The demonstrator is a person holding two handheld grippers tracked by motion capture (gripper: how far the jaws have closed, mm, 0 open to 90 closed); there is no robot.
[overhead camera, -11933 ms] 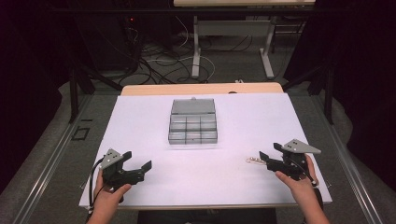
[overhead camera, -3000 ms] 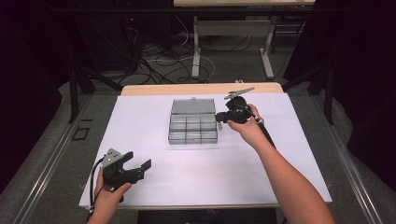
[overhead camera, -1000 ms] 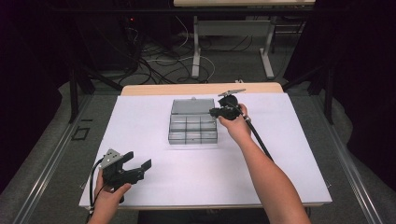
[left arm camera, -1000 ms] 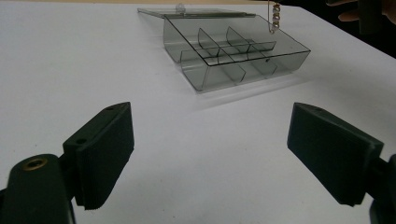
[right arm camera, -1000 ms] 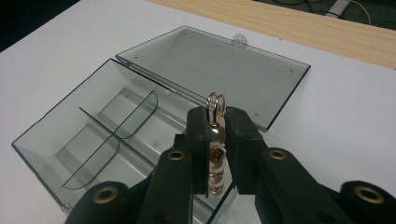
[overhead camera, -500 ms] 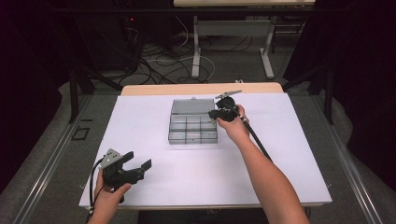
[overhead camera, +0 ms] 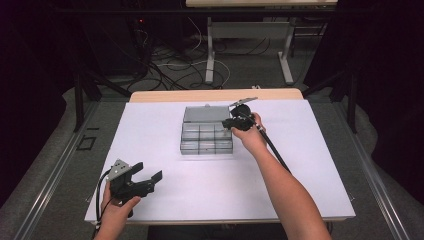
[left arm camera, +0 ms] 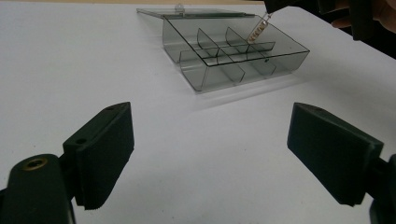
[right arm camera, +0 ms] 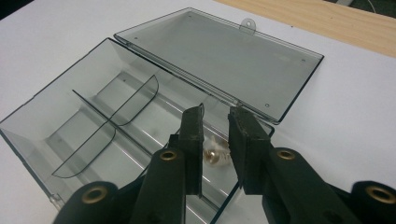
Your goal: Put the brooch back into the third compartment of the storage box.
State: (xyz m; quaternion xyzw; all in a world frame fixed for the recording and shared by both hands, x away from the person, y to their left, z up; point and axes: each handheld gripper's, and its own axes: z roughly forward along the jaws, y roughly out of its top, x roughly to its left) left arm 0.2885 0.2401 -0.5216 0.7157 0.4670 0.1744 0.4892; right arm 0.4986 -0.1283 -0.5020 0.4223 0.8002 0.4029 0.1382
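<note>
Near our left hand-held gripper, whose jaws gape empty over the table, nothing is done. Beyond it, our right hand-held gripper pinches a small bulb above the open box's rear compartment; we judge release remains.

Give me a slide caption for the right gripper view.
Right tongs lower a small glass bulb into the open, clear compartment box.
</note>
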